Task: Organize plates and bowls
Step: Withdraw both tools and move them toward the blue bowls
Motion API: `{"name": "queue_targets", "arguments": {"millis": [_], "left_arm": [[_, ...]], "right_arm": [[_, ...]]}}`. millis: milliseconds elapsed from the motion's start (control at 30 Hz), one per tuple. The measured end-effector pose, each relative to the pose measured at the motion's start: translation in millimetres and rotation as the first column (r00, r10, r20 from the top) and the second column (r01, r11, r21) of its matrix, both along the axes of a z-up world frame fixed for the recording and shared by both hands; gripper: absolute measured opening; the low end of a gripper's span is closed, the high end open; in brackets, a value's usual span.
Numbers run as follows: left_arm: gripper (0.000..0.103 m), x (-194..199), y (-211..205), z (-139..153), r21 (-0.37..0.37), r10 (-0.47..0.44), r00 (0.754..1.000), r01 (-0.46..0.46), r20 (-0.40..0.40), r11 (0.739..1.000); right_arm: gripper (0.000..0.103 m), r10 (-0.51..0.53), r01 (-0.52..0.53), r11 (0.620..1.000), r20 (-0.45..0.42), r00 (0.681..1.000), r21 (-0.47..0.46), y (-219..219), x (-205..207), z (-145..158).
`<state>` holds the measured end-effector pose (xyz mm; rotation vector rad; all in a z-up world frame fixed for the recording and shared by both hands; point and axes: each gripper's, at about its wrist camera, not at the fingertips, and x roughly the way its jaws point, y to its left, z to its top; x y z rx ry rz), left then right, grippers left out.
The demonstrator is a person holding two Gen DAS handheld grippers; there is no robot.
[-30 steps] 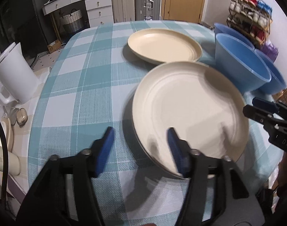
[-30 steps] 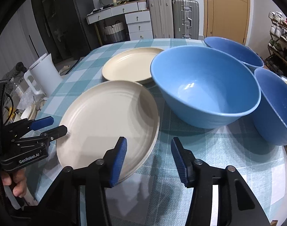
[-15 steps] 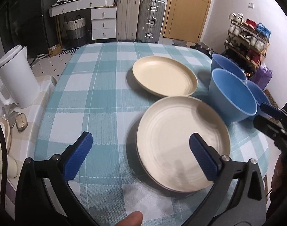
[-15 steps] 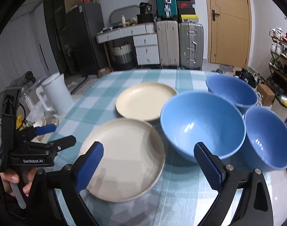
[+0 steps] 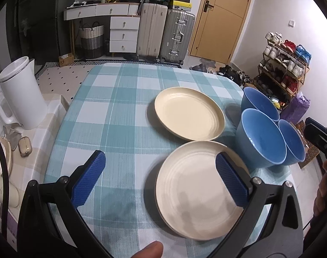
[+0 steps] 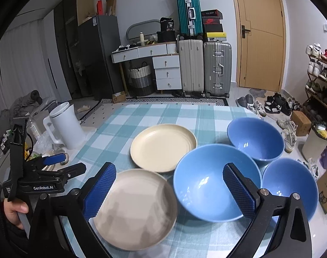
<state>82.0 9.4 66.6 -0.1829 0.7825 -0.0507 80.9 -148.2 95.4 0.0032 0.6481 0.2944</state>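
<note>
Counted two plates, three bowls and two grippers over one desk (image 5: 111,116) draped in a woven teal-and-white check cloth.

Found both plates round, shallow and matte cream, with faint concentric ridges inside. Placed the near plate (image 5: 195,193) flat on the cloth beneath the left gripper (image 5: 159,159), more under its right jaw than its left; placed the far plate (image 5: 189,116) beyond the jaw tips, just beside the near one, rims almost meeting.

Found all three bowls deep, round and glossy blue, with bright glints inside. Placed the middle bowl (image 6: 215,182) below the right gripper (image 6: 169,167), partly behind its right jaw; the far bowl (image 6: 255,137) beyond that jaw; the third bowl (image 6: 290,182) outside it, to the right. Grouped closely, sides just beside one another.

Noted blue, finely cross-hatched pads on black frames. Left jaws spread fully wide, gripping nothing, clear above the near plate. Right jaws opening, near their widest, nothing between them but air above plate and bowl.

Spotted one smooth white plastic jug (image 5: 21,94) well outside the left jaw.
</note>
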Motion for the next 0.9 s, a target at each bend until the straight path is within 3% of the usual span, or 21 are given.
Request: {"name": "queue_targets", "arguments": {"millis": [900], "left_arm": [[0.102,89.1,14.9,-20.1,-0.003,0.026,0.996,-0.026,-0.089,1.0]], "right_arm": [[0.102,0.014,-0.016,0.999,-0.084,0.996,-0.03,-0.8,106.0,14.0]]}}
